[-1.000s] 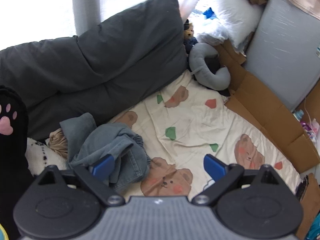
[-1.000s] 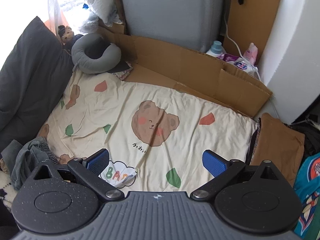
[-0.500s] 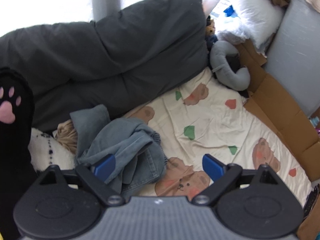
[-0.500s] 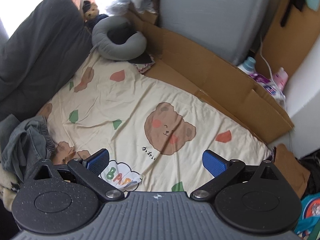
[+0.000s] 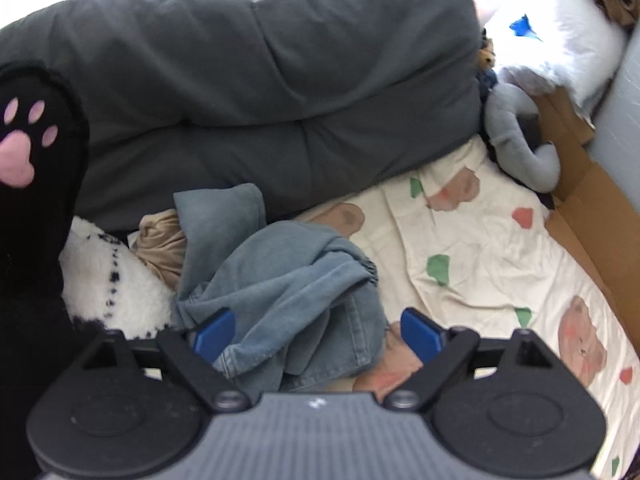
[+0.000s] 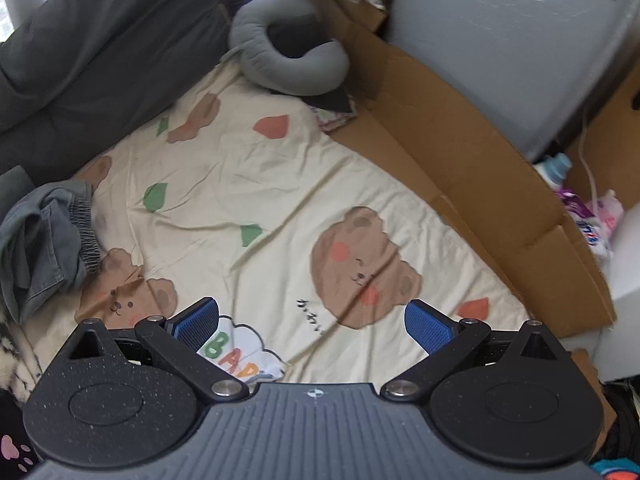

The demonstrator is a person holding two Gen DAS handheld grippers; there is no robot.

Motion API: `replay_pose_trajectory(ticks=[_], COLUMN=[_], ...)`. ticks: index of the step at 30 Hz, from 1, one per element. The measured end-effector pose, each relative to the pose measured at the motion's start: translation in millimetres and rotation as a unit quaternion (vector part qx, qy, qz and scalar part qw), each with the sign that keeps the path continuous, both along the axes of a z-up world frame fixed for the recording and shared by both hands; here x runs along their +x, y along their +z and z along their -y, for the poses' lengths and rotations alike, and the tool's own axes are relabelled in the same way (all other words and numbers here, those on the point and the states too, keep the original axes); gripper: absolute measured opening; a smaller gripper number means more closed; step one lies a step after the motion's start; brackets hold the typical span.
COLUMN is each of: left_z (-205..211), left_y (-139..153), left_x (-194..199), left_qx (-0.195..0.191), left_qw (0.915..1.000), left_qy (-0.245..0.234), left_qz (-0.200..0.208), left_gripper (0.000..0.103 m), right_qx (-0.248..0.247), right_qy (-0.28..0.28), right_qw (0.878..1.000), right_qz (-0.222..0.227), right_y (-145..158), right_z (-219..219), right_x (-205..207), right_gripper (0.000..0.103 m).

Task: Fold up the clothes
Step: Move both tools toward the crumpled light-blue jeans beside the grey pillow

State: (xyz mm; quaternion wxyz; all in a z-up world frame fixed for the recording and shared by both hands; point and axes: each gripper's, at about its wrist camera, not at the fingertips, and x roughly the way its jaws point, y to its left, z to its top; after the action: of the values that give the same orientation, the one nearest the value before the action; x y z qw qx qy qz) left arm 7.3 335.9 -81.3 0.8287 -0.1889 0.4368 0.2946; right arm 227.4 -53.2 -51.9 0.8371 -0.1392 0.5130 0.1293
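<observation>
Two handheld grippers seen from their own wrist cams, over a bed w/ a cream bear-print sheet.

Left gripper: jaws spread wide, blue pads either side of a crumpled heap of blue-grey denim, prob. jeans. The heap lies at the sheet's left edge, against a dark grey pillow. It is bunched, not flat, not folded. A gathered elastic waistband shows at its right side; a stitched hem lies near the left pad. Whether the pads touch the cloth can't be told. A second, smoother grey-blue piece sticks out behind the heap; can't tell if it's part of the same garment. A tan fabric bundle sits just beside it, next to a white fluffy item w/ dark stitches and a black plush paw w/ pink pads.

Right gripper: jaws also spread, holding nothing, above bare sheet near a "BAB" print. The jeans appear far left in this view.

Handling, as a judgement: denim is soft but thick and fairly heavy for cloth, so it will sag and drag when lifted. It isn't slippery or fragile. The waistband or a hem is the best hold: layers are thick, stitched, easy to pinch. Pinching mid-heap risks catching several layers at once.

Other textures: a matte U-shaped grey neck pillow, stiff brown cardboard along the bed's right side, a smooth grey panel behind it.
</observation>
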Motion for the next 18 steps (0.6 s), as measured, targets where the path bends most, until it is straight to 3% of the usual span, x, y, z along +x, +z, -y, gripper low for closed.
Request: replay_pose_trajectory(ticks=[6, 11, 18], left_z=[-9, -13, -19], left_y=[-27, -47, -73], left_x=[3, 0, -10], left_qx=[0.013, 0.023, 0.042], left_qw=[0.9997, 0.9993, 0.9983], left_qy=[0.008, 0.022, 0.037], left_qz=[-0.017, -0.017, -0.017], left_gripper=[0.091, 0.076, 0.073], right_qx=[-0.002, 0.012, 0.058], right_qy=[0.032, 0.06, 0.104], right_qw=[0.999, 0.998, 0.993], right_qz=[-0.004, -0.007, -0.01], right_y=[-22, -35, -55], right_z=[-23, -40, -61], right_x=[11, 14, 15], right_gripper=[0.102, 0.102, 0.102])
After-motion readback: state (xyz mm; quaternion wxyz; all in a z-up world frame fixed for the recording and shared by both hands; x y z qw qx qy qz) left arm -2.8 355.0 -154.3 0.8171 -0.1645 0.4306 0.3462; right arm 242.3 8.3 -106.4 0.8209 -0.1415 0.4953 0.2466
